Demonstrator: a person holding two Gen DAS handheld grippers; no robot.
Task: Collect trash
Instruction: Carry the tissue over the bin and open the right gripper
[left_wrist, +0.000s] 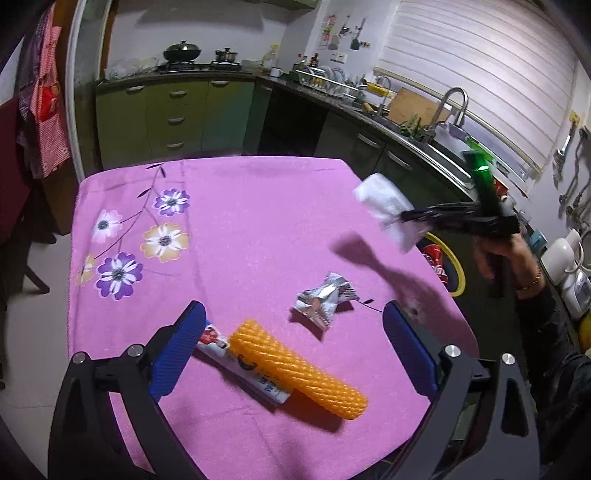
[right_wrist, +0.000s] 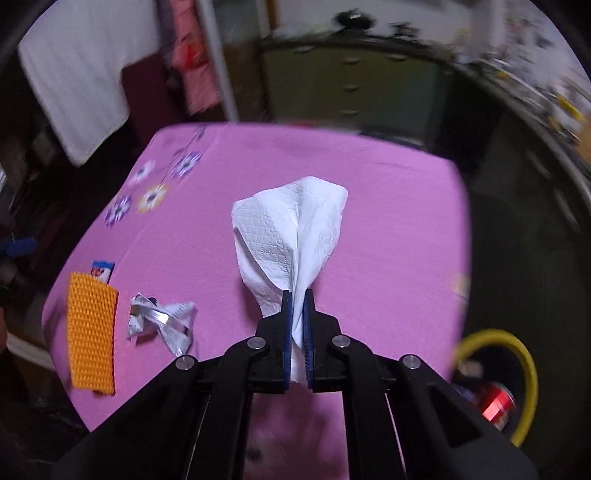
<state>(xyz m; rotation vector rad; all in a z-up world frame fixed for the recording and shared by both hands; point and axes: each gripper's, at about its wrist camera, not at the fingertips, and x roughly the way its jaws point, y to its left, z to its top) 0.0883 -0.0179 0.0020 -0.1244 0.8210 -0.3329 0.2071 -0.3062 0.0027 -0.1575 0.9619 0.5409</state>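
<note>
1. Your right gripper (right_wrist: 297, 295) is pinched down tight on a crumpled white tissue (right_wrist: 291, 236). The blue pads are nearly together with just the paper bunched between them, and the rest of it fans out past the tips. It's up off the pink tablecloth (right_wrist: 388, 229), over the right part of the table, so it's clearly being carried.

2. That makes sense given what's just off that edge: the yellow-rimmed bin (right_wrist: 517, 373) sits down beside the table with a red can (right_wrist: 496, 404) already in it. Looks to me like the tissue's headed there.

3. Your left gripper (left_wrist: 293, 317) is spread wide and has nothing in it. It hovers low at the near edge of the table, with its fingers either side of the trash waiting there.

4. Between those fingers: an orange foam net sleeve (left_wrist: 299, 373) lying across a flat snack wrapper (left_wrist: 218, 345), which pokes out both sides. A crumpled silver wrapper (left_wrist: 323, 297) sits just beyond, apart from them.

5. My guess is the left is lined up for the orange sleeve next. It's soft, so it'll squash.
</note>
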